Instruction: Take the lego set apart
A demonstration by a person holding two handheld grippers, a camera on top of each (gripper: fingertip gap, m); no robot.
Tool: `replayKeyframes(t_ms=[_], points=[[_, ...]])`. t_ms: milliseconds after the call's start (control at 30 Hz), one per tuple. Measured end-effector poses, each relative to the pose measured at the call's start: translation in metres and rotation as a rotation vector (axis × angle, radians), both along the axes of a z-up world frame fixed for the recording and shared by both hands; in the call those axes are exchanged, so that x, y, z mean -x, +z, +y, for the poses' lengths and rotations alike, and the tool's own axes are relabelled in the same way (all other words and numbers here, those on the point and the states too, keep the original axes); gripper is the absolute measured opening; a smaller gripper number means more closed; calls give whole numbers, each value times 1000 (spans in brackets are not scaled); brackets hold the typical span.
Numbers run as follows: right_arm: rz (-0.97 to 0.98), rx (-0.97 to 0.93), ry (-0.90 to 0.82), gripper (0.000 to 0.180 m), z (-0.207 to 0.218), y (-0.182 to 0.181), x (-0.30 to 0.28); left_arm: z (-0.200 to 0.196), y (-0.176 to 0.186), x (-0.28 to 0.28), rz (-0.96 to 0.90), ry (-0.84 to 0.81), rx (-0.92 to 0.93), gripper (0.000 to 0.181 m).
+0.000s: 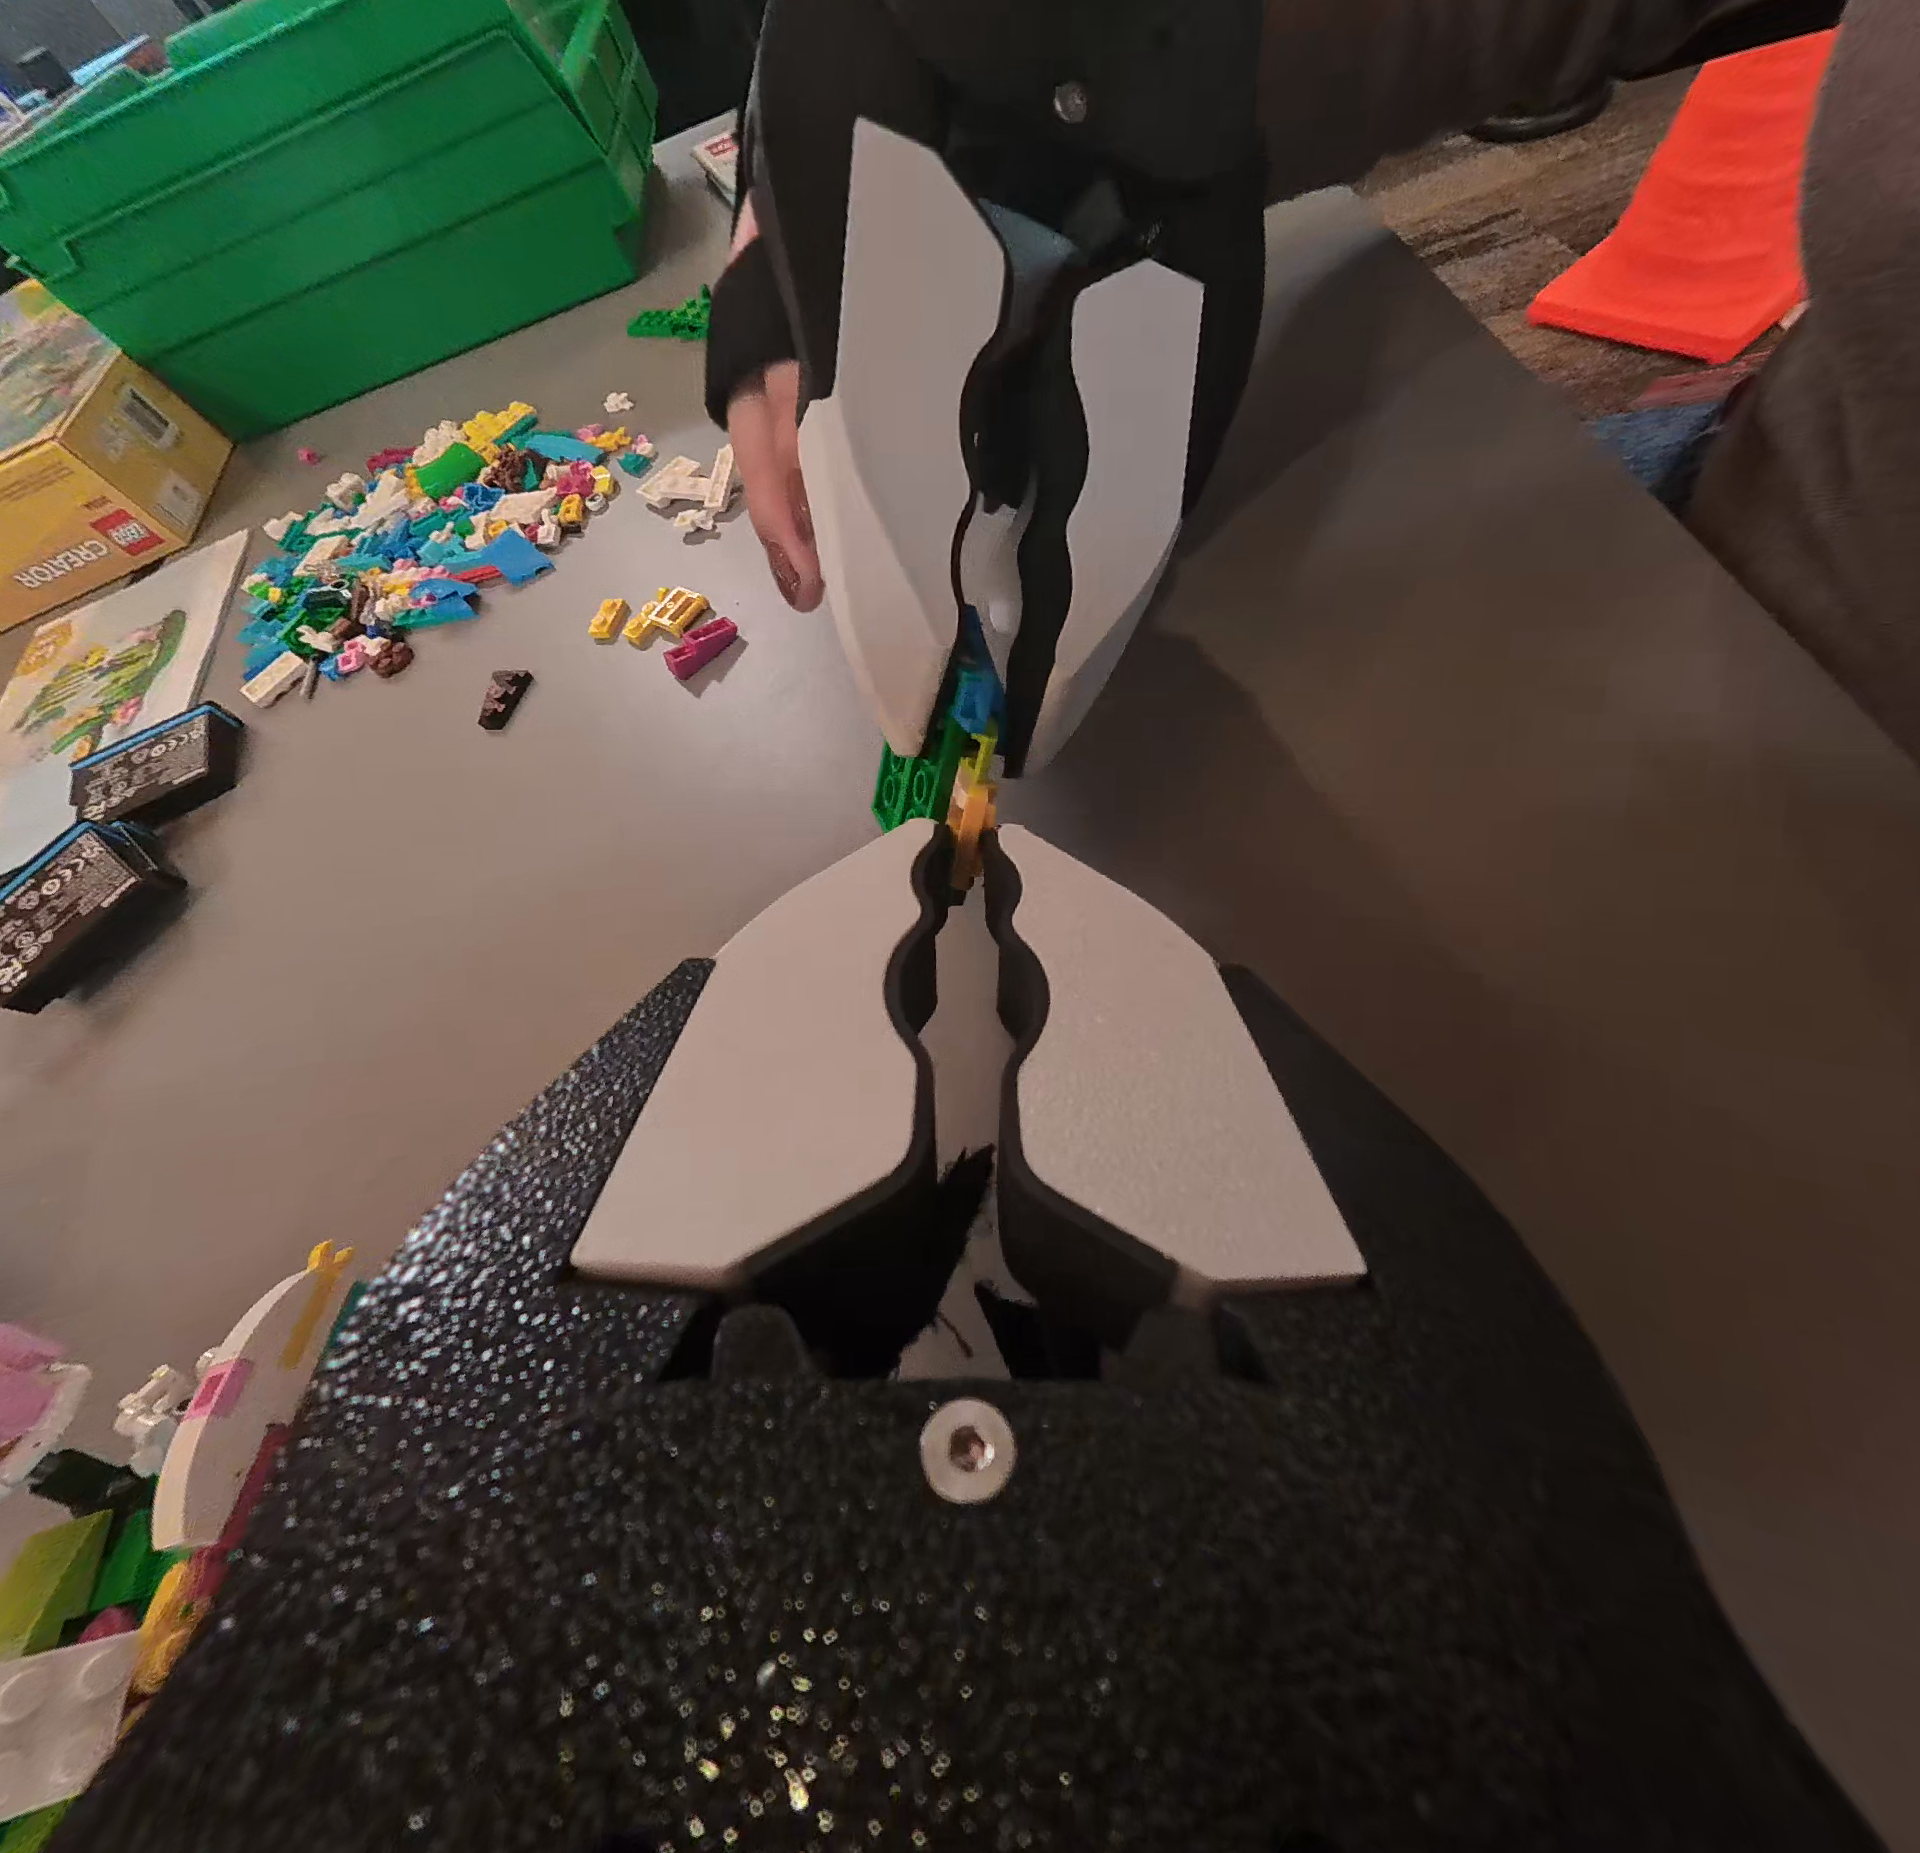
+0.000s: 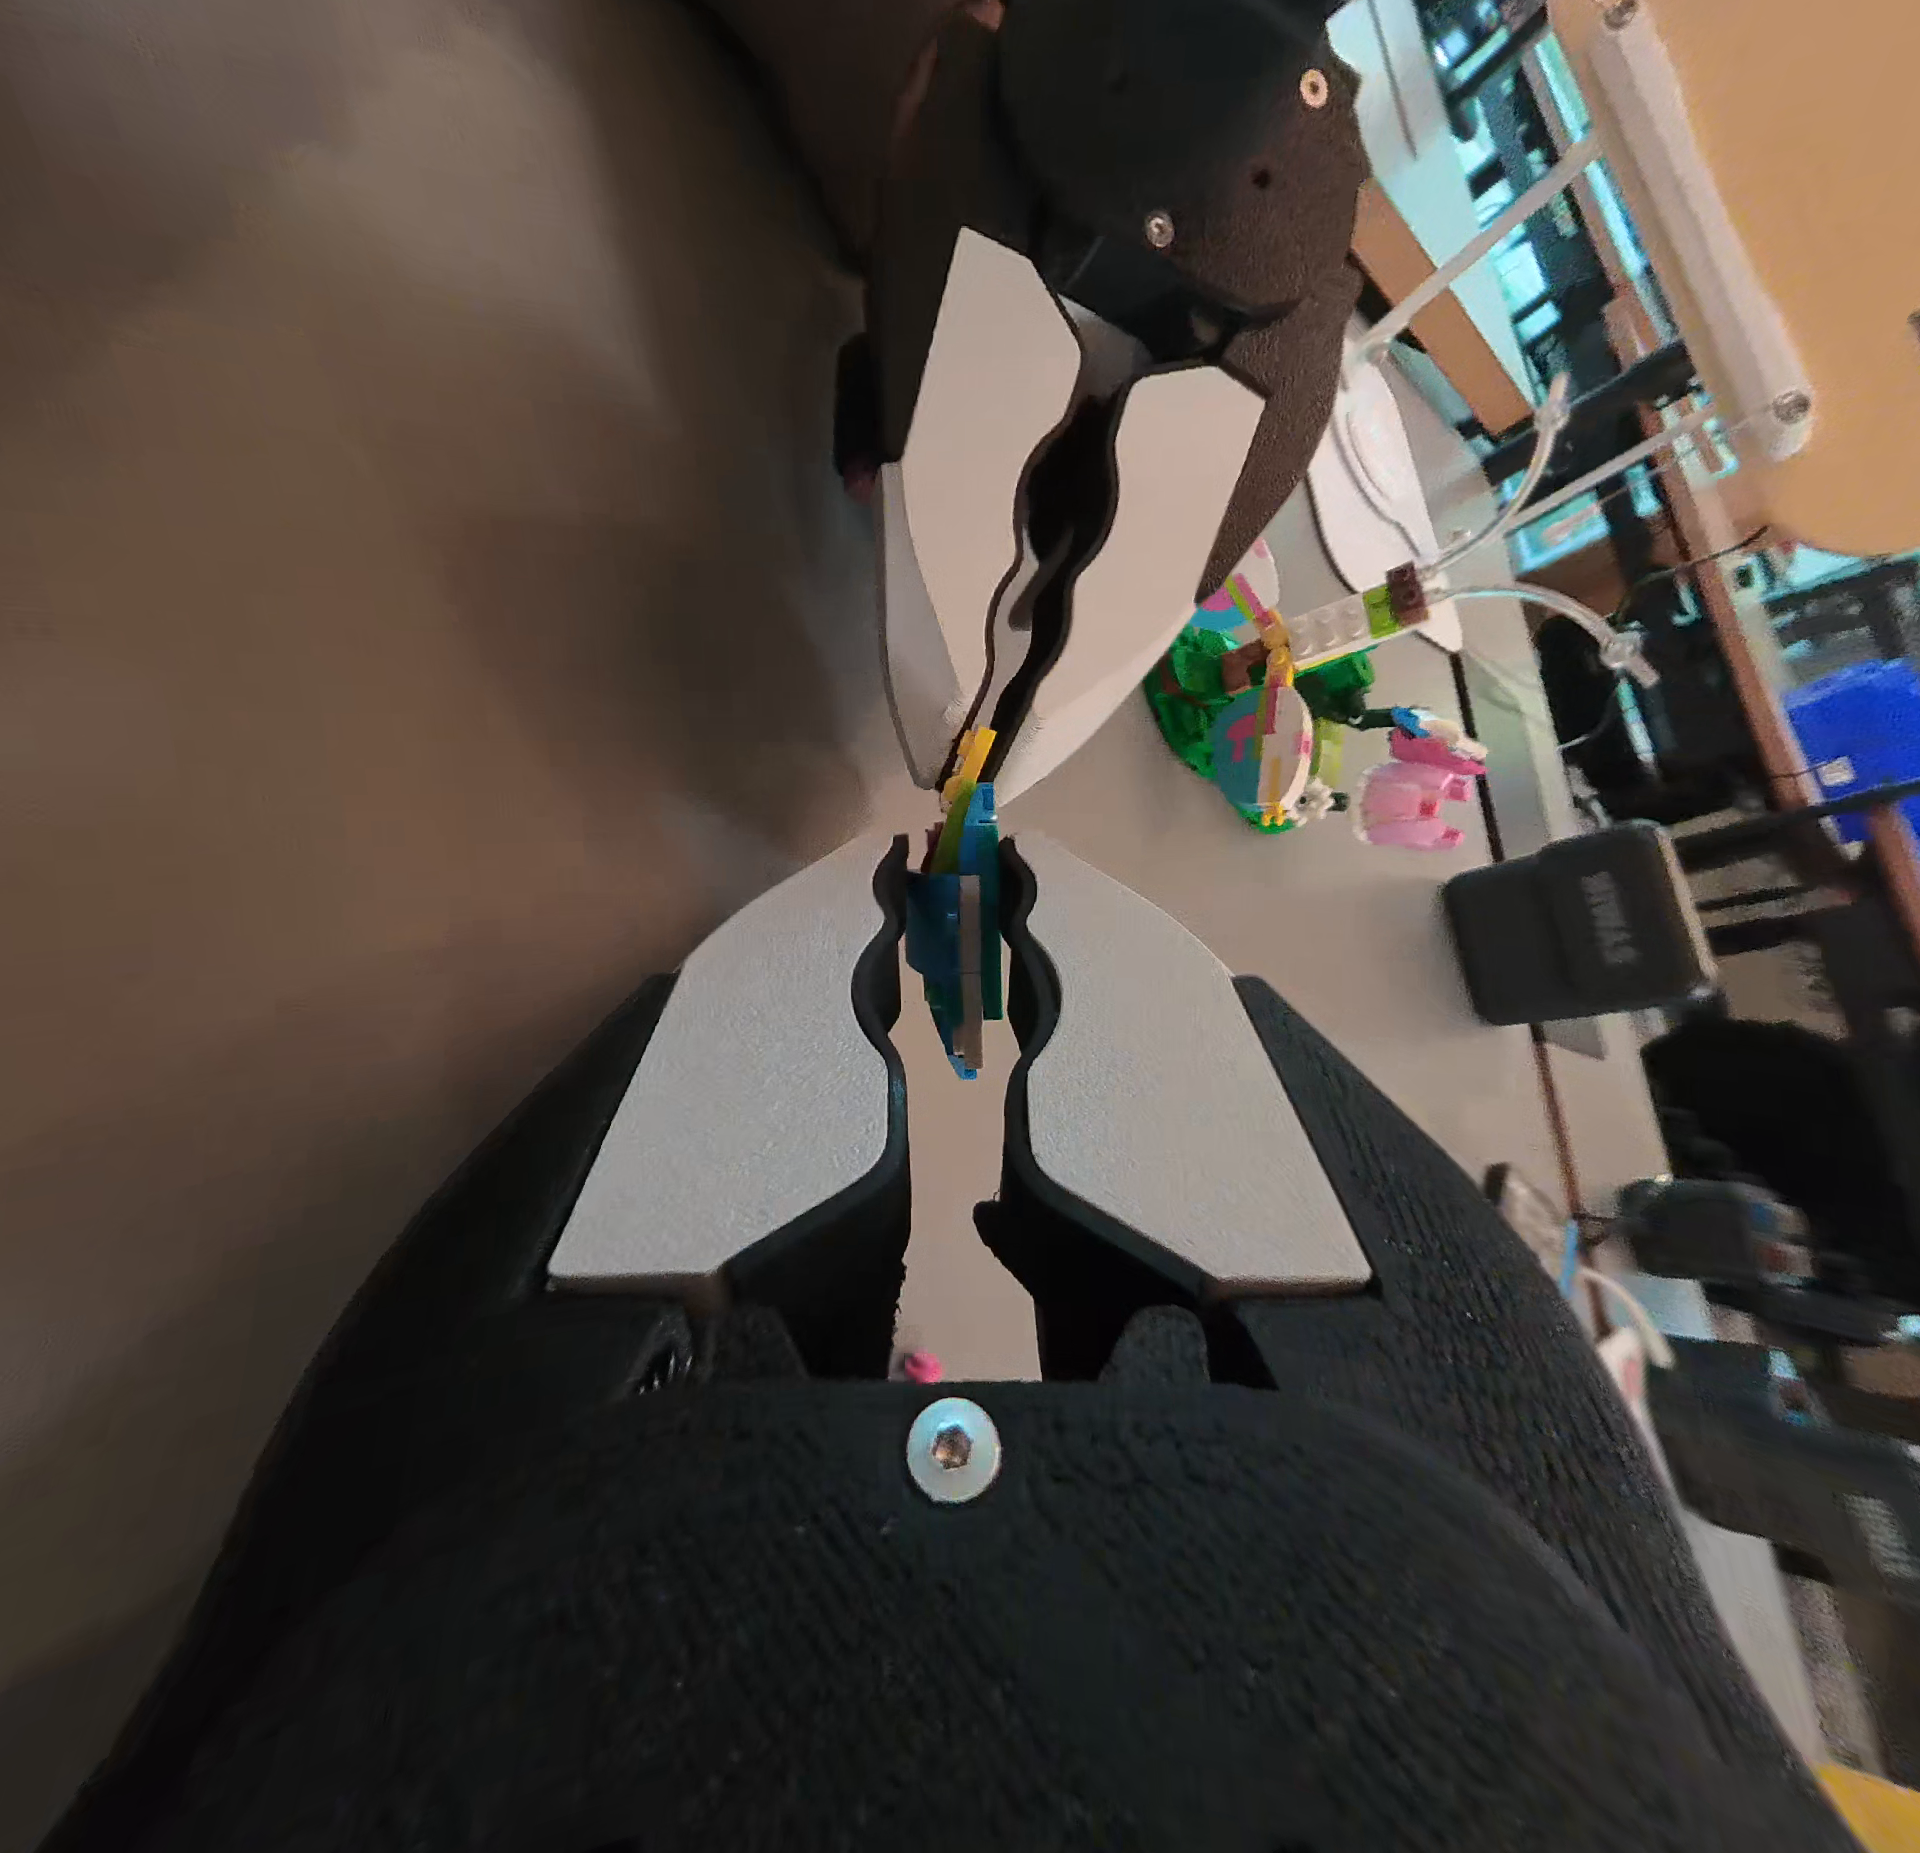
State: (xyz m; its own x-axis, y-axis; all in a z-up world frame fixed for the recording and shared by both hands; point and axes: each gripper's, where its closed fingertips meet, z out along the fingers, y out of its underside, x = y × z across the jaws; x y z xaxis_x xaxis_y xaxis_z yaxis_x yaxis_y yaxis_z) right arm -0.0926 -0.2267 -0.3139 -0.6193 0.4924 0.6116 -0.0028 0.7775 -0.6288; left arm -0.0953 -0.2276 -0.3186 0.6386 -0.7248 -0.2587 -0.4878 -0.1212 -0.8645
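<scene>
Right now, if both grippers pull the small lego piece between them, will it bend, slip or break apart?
The lego piece looks like stiff plastic bricks, so it should snap at a joint, not bend. The left gripper pinches only a thin yellow end, which may slip. The right gripper holds more.

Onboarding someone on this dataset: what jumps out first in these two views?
Two white-fingered tools meet tip to tip at frame centre, the left tool and the right tool both shut on one small lego assembly of blue, green and yellow pieces, held above the grey table. Next, the bright pile of loose bricks at left, in front of the stacked green bins.
</scene>
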Motion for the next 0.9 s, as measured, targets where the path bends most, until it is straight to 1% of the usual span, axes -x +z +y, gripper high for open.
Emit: replayKeyframes(t_ms=[33, 67, 133, 167, 300, 367, 467, 600, 667, 733, 833, 900], points=[[-11, 28, -6, 15, 0, 0, 0, 1, 0, 1, -9, 6, 5, 6], [-21, 58, -11, 14, 1, 0, 1, 2, 1, 1, -22, 14, 4, 7], [-38, 125, -13, 14, 0, 3, 1, 2, 3, 1, -32, 18, 6, 24], [-44, 157, -13, 15, -1, 4, 1, 2, 2, 0, -24, 17, 12, 26], [-80, 273, -27, 15, -2, 8, 4, 5, 1, -1, 19, 40, -33, 18], [-115, 368, -33, 14, -3, 9, 5, 6, 3, 3, 0, 62, -11, 15], [-151, 469, -65, 14, 0, 7, 7, 7, 10, 7, -106, 73, 46, 14], [-180, 552, -122, 14, 6, 5, 9, 12, 22, 19, -275, 122, 104, 14], [-182, 586, -153, 14, 10, 6, 10, 15, 20, 27, -319, 158, 148, 14], [-173, 597, -185, 14, 16, 8, 11, 18, 8, 36, -243, 208, 171, 14], [-166, 571, -233, 14, 23, 8, 10, 20, -10, 44, -38, 261, 178, 15], [-177, 545, -259, 14, 24, 5, 9, 20, -19, 44, 34, 282, 194, 15]])
